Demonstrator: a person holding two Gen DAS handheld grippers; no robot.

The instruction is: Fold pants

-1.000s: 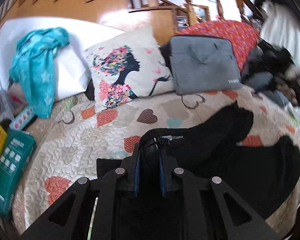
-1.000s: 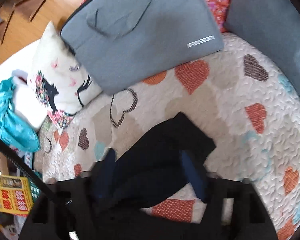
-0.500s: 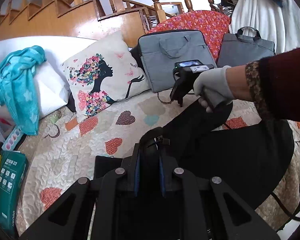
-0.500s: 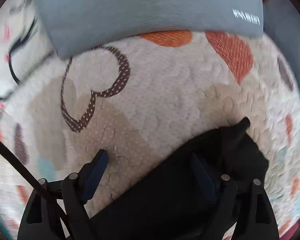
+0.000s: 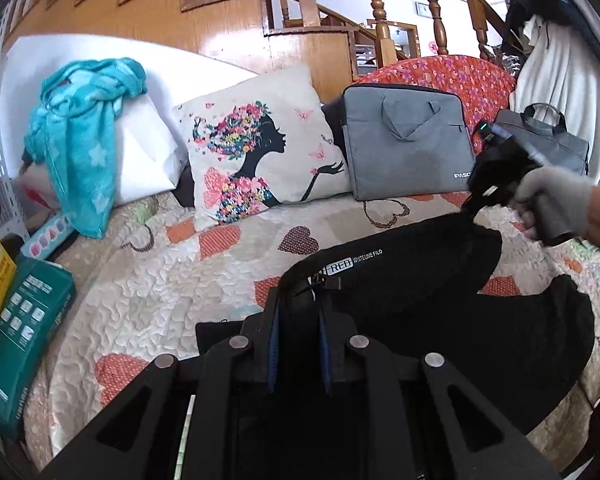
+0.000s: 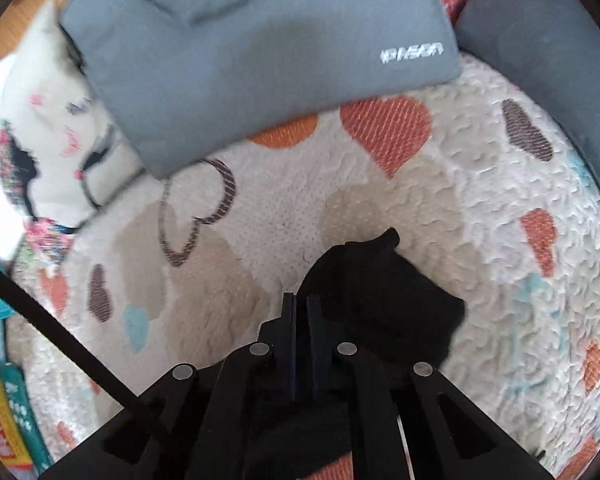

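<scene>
Black pants (image 5: 440, 304) lie on a heart-print quilt (image 5: 172, 280). My left gripper (image 5: 298, 300) is shut on the waistband by the zipper and white label, holding it slightly raised. My right gripper (image 6: 300, 308) is shut on the far edge of the pants (image 6: 380, 300). In the left wrist view the right gripper (image 5: 470, 210), held by a gloved hand (image 5: 552, 200), pinches the far corner of the waistband, which stretches between both grippers.
A grey laptop bag (image 5: 404, 140), a second grey bag (image 5: 548, 140) and a silhouette pillow (image 5: 256, 160) lean at the back. A teal towel (image 5: 80, 132) drapes on a white cushion. Green and yellow boxes (image 5: 16, 328) sit at the left edge.
The right gripper went from open over the pants' far edge to shut on it. The waistband now stretches between both grippers. The left gripper kept its hold.
</scene>
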